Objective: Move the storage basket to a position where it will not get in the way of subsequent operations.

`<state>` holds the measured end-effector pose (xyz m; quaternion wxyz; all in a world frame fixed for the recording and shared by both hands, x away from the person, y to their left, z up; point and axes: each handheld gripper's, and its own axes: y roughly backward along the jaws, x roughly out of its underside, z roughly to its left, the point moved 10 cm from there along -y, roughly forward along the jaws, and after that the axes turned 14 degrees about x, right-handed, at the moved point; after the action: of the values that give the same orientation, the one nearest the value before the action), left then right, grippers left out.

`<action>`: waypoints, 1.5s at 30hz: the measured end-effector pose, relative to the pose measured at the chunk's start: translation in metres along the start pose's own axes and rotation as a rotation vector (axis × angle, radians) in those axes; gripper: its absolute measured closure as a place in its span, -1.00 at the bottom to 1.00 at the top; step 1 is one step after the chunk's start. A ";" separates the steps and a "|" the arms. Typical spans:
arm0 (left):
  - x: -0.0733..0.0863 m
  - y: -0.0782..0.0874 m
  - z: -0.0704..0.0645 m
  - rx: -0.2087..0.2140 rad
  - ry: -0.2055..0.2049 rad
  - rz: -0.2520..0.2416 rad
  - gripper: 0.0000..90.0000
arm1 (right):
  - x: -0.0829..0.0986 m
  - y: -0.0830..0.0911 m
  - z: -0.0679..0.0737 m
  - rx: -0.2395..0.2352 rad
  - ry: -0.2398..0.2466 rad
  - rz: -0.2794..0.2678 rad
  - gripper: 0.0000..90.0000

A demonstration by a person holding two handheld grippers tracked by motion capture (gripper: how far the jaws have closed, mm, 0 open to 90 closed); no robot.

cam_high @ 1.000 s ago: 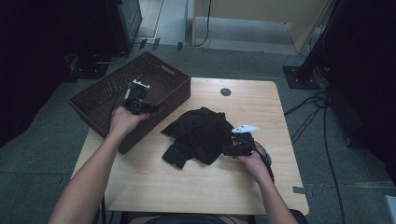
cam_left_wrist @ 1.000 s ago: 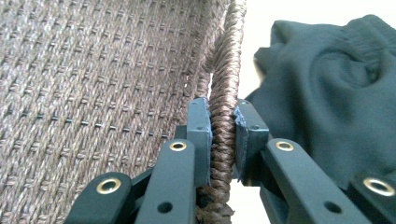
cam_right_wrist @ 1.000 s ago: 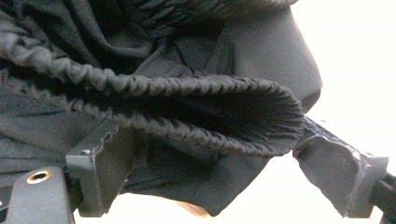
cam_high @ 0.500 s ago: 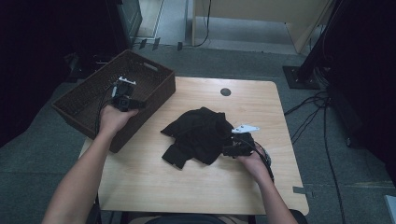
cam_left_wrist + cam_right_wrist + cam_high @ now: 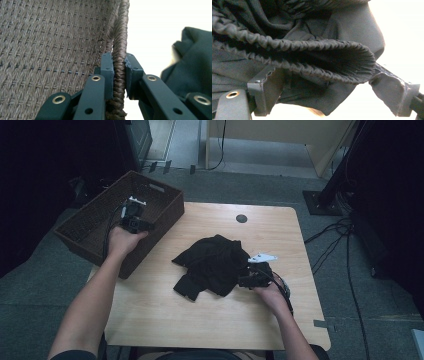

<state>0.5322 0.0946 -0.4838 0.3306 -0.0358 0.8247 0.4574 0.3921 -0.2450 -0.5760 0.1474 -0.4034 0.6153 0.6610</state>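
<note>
Light wooden table (image 5: pixel 210 320): black garment (image 5: pixel 215 265) mid-top, against right fingers; wicker basket (image 5: pixel 85 227) overhanging left corner.

The basket's (image 5: pixel 90 227) left end fades into darkness, its far corner unclear.
</note>
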 end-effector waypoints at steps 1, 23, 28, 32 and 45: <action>0.000 0.000 0.000 0.000 0.000 0.000 0.79 | 0.000 0.000 0.000 0.000 0.000 0.000 -0.70; -0.001 0.035 -0.008 0.060 -0.026 -0.033 0.53 | 0.000 0.000 0.000 0.002 0.005 0.000 -0.70; 0.005 0.055 -0.008 0.078 -0.017 -0.070 0.65 | 0.000 0.000 0.001 0.002 0.005 0.000 -0.70; 0.011 0.064 -0.003 0.055 -0.019 -0.066 0.79 | -0.001 0.000 0.002 0.000 0.003 0.002 -0.70; 0.030 0.056 0.002 0.041 0.005 -0.023 1.00 | -0.001 0.000 0.002 0.001 0.003 0.002 -0.70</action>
<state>0.4893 0.1357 -0.4608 0.3346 -0.0394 0.8343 0.4365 0.3921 -0.2430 -0.5761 0.1461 -0.4037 0.6164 0.6600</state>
